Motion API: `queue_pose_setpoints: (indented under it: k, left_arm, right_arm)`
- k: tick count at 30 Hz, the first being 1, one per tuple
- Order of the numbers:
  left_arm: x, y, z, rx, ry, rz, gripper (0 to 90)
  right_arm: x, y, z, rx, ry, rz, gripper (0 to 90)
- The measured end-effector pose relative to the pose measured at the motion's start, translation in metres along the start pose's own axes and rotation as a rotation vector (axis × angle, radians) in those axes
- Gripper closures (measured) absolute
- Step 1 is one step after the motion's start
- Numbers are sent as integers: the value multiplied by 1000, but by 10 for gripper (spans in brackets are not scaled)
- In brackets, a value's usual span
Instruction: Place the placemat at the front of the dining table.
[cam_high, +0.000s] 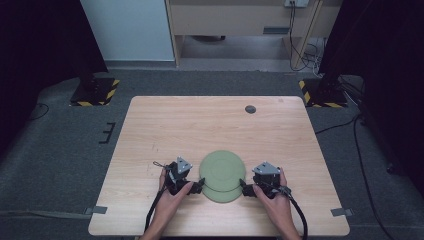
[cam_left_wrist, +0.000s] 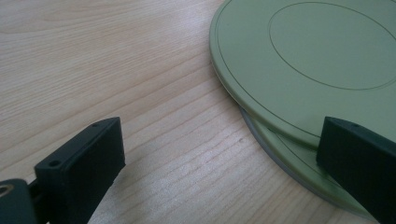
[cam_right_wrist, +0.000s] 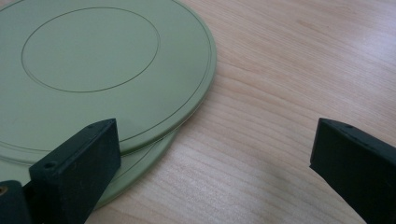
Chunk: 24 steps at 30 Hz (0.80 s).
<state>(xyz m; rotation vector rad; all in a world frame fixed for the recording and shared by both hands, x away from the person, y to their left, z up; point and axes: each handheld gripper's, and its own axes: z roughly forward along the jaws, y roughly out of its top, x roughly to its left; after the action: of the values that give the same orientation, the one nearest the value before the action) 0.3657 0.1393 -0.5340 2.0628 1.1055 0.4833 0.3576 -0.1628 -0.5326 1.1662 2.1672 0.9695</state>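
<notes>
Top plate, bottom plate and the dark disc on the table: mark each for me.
top plate (cam_left_wrist: 322, 51): left gripper view, inside its centre ring.
bottom plate (cam_right_wrist: 144, 151): right gripper view, the rim sticking out underneath.
dark disc (cam_high: 250, 109): high view, its middle, far side of table.

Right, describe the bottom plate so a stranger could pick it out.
On the wooden table, near its front edge between the two grippers, lie two stacked green plates. The bottom plate is the one peeking out nearer the person, partly covered by the top plate.

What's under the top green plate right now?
A second green plate lies under the top plate, offset toward the person, its near rim showing. The top plate hides the rest, so anything between them can't be seen.
</notes>
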Motion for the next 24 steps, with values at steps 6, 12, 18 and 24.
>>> queue_pose_setpoints:
  k: [6, 12, 18, 24]
  left_arm:
    - [0, 0, -1, -1, -9, 0, 21]
    - [-4, 0, -1, 0, -22, 21, 21]
    - [-3, 0, 0, -1, -19, 10, 0]
    - [-3, 2, 2, -11, -3, 4, 1]
  right_arm:
    - [1, 0, -1, -2, -3, 3, 49]
    - [2, 1, -5, -7, 19, 6, 50]
    - [3, 1, -1, -2, 18, 8, 35]
    - [2, 1, 1, -10, 10, 23, 29]
